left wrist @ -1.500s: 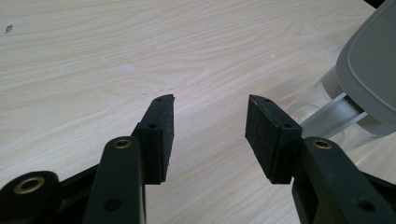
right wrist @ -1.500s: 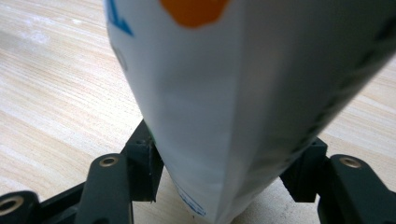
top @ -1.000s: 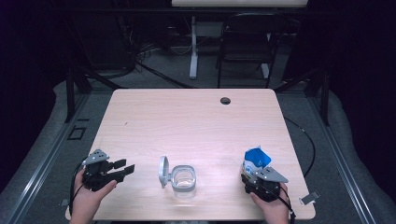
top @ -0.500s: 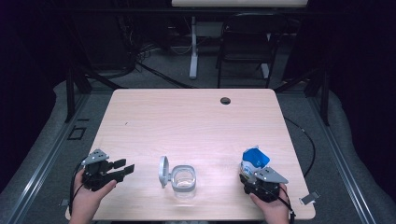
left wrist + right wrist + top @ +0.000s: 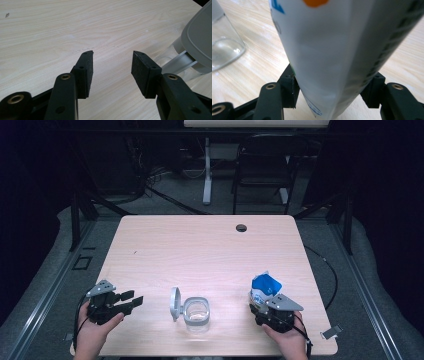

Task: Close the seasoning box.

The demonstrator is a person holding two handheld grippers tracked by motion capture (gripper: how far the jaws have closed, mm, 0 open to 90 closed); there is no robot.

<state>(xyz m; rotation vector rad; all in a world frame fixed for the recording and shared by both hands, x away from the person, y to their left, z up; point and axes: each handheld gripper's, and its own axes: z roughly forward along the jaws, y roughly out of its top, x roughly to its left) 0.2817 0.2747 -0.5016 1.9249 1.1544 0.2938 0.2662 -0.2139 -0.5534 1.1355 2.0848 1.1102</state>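
- While a blue-and-white pouch (image 5: 265, 287) is clamped near its base between the pads of the right gripper (image 5: 261, 306), it is held upright at the near right of the desk (image 5: 210, 245); in the right gripper view the pouch (image 5: 329, 50) is seen pinched from both sides, its film walls tapering down into the jaws.
- The pouch is judged to be light and soft: thin, smooth film that may buckle or slide if squeezed unevenly, with contents that could shift as it is tipped. A hold low on the body, where the walls are pressed flat, is thought steadier than one near the crumpled top.
- A clear container (image 5: 197, 313) with a hinged grey lid (image 5: 175, 303) thrown back is stood at the near middle of the desk, well apart from the pouch. It is judged rigid and slick-walled, light enough to skid when nudged, and best steadied by its sides rather than by the lid.
- The left gripper (image 5: 131, 300) is held with jaws apart and nothing between them, low over the desk and pointed toward the container; in the left gripper view the grey lid (image 5: 200, 42) and its hinge are seen just beyond the right pad (image 5: 141, 72).
- A spill is considered the main risk if the pouch is tilted before its mouth is over the container.
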